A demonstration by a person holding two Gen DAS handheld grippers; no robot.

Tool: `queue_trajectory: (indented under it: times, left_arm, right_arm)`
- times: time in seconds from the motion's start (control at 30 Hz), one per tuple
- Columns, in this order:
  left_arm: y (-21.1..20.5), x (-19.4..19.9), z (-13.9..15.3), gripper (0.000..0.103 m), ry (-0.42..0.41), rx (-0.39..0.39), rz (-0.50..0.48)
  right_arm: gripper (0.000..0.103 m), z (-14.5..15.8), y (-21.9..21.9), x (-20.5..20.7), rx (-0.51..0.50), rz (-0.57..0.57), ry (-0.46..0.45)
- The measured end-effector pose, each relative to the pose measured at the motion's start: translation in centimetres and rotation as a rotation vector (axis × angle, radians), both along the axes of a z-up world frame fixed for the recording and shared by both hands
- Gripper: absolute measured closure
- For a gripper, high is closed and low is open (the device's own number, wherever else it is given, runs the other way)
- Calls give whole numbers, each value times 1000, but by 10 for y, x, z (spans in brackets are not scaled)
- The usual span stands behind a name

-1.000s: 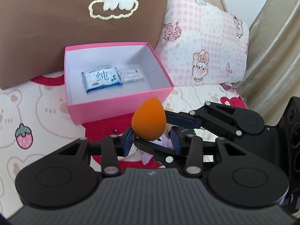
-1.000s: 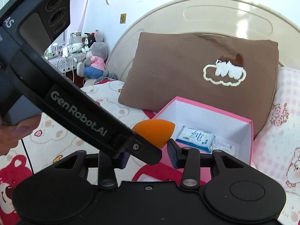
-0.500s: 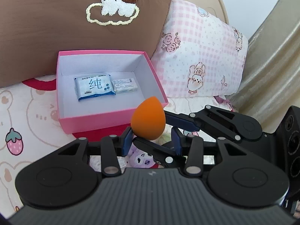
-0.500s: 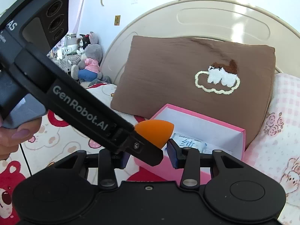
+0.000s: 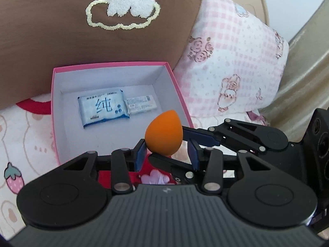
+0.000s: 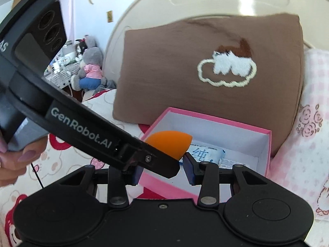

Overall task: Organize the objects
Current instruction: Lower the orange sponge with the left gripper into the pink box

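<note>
An orange teardrop sponge (image 5: 164,133) is pinched between both grippers at the front right corner of the open pink box (image 5: 115,65). My left gripper (image 5: 166,154) is shut on its base. My right gripper (image 5: 186,144) comes in from the right and crosses the left one; its jaws stand around the sponge, touching or nearly so. In the right wrist view the sponge (image 6: 170,143) sits between my right gripper's (image 6: 163,169) pads, partly behind the left gripper's arm. The box (image 6: 265,142) holds a blue wipes pack (image 5: 103,110) and a small white packet (image 5: 141,104).
A brown pillow (image 5: 61,20) with a cloud patch stands behind the box. A pink checked pillow (image 5: 232,61) lies to its right. The bedsheet (image 5: 20,140) has bear and strawberry prints. Plush toys (image 6: 90,70) sit far left by the headboard (image 6: 205,0).
Both grippers carried the sponge forward and closer to the box; it now hangs over the box's front right corner. The box and pillows look nearer.
</note>
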State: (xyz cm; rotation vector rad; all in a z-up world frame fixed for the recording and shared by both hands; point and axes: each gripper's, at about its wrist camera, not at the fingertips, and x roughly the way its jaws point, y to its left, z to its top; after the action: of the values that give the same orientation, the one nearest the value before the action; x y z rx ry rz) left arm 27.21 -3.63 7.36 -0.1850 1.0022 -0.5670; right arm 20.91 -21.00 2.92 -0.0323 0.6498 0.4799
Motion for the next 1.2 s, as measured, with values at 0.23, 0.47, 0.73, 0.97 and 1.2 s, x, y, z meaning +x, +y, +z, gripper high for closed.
queue_trajectory:
  times: [0.23, 0.47, 0.73, 0.97, 1.2]
  left_arm:
    - [-11, 50, -27, 63, 15, -14, 41]
    - [-18, 93, -52, 64, 29, -7, 57]
    - [-26, 135, -87, 64, 122, -96, 100]
    - [-28, 153, -109, 64, 158, -151, 132]
    - [-27, 166, -127, 64, 208, -206, 171]
  right_arm:
    - [57, -29, -15, 42, 132, -145, 55]
    - [58, -52, -19, 84, 149, -209, 94]
    - [58, -66, -26, 123, 43, -260, 148]
    - [58, -82, -35, 143, 50, -305, 201]
    - [59, -90, -35, 159, -7, -315, 231]
